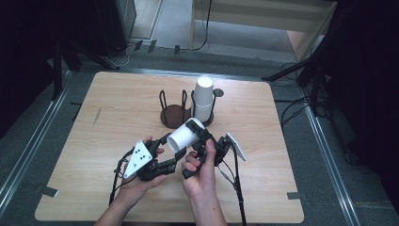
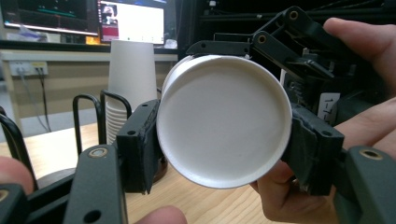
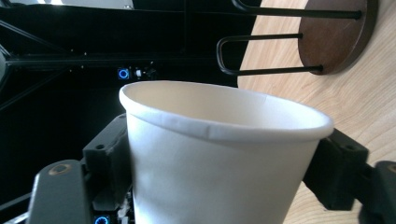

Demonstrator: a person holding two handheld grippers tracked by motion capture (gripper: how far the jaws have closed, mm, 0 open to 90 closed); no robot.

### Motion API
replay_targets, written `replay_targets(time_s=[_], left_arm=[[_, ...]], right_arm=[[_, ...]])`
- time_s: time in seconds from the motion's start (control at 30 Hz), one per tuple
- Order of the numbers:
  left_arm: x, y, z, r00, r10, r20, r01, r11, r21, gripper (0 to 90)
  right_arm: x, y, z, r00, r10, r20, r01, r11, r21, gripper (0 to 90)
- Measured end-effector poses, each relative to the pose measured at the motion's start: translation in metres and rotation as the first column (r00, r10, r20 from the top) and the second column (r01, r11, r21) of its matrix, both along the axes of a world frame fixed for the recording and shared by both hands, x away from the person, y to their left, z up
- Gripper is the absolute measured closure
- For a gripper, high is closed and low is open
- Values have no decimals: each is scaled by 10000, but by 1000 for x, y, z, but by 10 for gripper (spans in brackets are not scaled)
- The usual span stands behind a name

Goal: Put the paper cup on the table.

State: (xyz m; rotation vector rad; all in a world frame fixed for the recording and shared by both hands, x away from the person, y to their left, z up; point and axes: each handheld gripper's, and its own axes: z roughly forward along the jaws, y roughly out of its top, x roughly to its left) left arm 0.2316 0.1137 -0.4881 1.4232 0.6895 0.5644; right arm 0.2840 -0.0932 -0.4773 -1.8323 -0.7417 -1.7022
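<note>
Both hand-held grippers, left (image 1: 165, 149) and right (image 1: 203, 133), are clamping one paper cup (image 1: 184, 136); the far stack (image 1: 203, 100) is waiting.

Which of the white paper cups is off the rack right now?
The single cup held tipped on its side between both tongs above the table; the other cups stand stacked upside down in the wire rack.

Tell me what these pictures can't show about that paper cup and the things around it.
- Inside of the cup: left gripper view faces its base, right gripper view cuts below the rim.
- Cup stack count: rims too small in the high view, blurred in the left gripper view.
- Holder: right gripper view's edge cuts it.
- Left tongs and right tongs: the cup hides the pad contact.
</note>
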Motion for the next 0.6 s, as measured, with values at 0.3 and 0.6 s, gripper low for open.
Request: replay_targets(time_s=[0.3,0.6], left_arm=[[-1,5,15,9884,-249,-1501,328,9982,499,136],[3,8,21,9692,-117,-2459,390,9936,1061,8]], right_arm=[[-5,-5,9,9940,-466,992,514,9976,-471,286],[-16,-5,29,9524,-526,3003,1543,9327,-3260,302]])
